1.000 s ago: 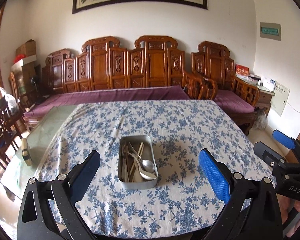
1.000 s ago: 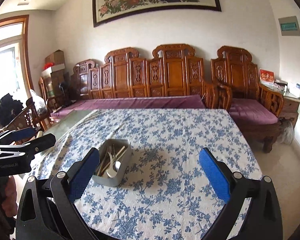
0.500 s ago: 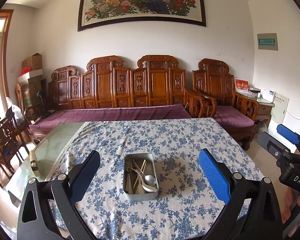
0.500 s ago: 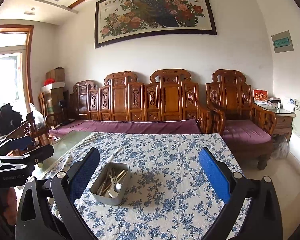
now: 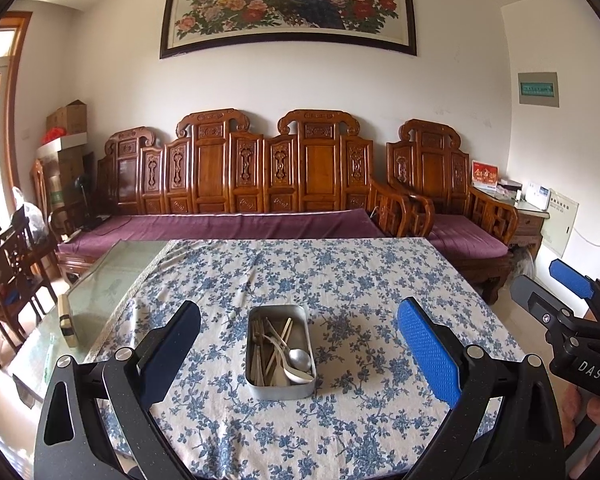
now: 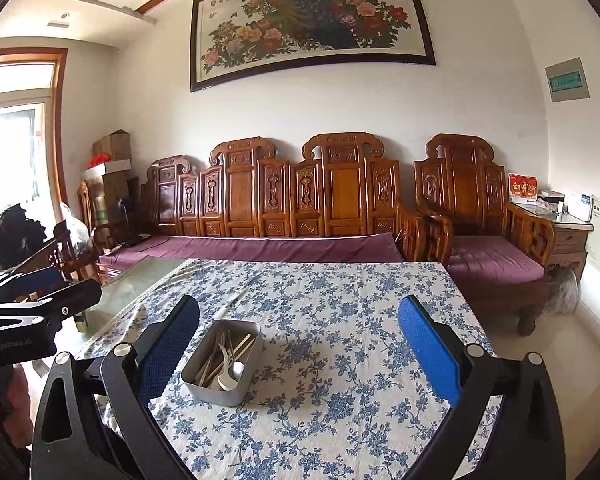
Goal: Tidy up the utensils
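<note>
Left wrist view: the left gripper (image 5: 298, 344) is spread wide with nothing between its blue-padded fingers (image 5: 428, 354), held above the near part of the tabletop (image 5: 380, 280), which has a white cloth with a blue flower print over it. Sitting on the cloth right in the gap between the fingers is a rectangular silver metal tin (image 5: 280, 390), and inside it is a jumble of utensils (image 5: 278, 354): a metal spoon (image 5: 300, 360), a white spoon, forks and pale chopsticks. Off at the right edge you can see the right gripper (image 5: 556, 292) too, with a bit of a hand (image 5: 598, 414) on its handle. Left of the cloth there's bare glass with a small block near its edge. Behind everything is a carved wooden sofa with purple cushions (image 5: 228, 226) and a big peacock-and-flowers painting (image 5: 288, 4).

Right wrist view: the right gripper (image 6: 298, 344) is also wide apart and empty, above the same tabletop (image 6: 360, 300). The tin (image 6: 204, 388) is down and to the left here, near the left-side finger, utensils (image 6: 226, 360) all still inside. The left gripper (image 6: 46, 286) pokes in from the left edge.
</note>
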Motion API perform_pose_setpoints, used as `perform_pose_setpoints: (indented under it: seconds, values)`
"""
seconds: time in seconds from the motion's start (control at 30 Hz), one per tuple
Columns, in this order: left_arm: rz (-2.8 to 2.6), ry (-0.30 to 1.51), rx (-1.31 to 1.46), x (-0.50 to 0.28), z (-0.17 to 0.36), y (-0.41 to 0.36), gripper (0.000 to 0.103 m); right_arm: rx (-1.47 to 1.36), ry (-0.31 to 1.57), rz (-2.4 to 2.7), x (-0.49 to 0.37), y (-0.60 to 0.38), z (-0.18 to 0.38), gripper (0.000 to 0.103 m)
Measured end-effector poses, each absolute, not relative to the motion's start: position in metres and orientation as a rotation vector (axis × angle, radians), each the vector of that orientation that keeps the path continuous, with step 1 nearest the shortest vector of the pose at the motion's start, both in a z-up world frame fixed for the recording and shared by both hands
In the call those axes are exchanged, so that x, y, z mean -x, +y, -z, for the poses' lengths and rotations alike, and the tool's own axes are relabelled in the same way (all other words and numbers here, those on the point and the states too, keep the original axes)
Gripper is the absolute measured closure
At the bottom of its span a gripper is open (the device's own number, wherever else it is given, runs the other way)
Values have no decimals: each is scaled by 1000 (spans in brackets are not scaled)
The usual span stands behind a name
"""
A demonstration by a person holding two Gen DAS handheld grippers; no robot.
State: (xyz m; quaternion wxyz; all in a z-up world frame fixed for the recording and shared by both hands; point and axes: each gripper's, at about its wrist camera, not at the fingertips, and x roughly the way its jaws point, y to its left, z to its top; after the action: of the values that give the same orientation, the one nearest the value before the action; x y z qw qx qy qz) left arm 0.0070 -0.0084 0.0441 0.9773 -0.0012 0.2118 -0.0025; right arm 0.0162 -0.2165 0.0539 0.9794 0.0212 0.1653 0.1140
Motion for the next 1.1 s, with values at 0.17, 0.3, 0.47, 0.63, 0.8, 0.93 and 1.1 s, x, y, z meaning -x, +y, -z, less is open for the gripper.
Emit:
perform_pose_setpoints:
  seconds: [0.17,0.3,0.47,0.63,0.8,0.93,1.1]
  values:
    - [6,427,4,-7,-45,-9,8,-45,334,-230,-17,-217,-53,3]
    - [6,427,4,-6,-44,-8,8,-44,334,-230,-17,-217,-54,3]
    - [7,426,4,-6,-45,-9,8,-45,332,-231,-17,-216,-52,3]
    - [7,426,4,-6,-45,-9,8,-48,332,-232,-17,-217,-51,3]
    - [6,425,4,-6,-44,-9,8,-48,334,-233,-17,-216,-51,3]
    - [7,426,3,-6,-44,-9,8,-48,334,-233,-17,-216,-50,3]
    - [6,425,4,-5,-44,-9,8,-48,335,-233,-17,-216,-49,3]
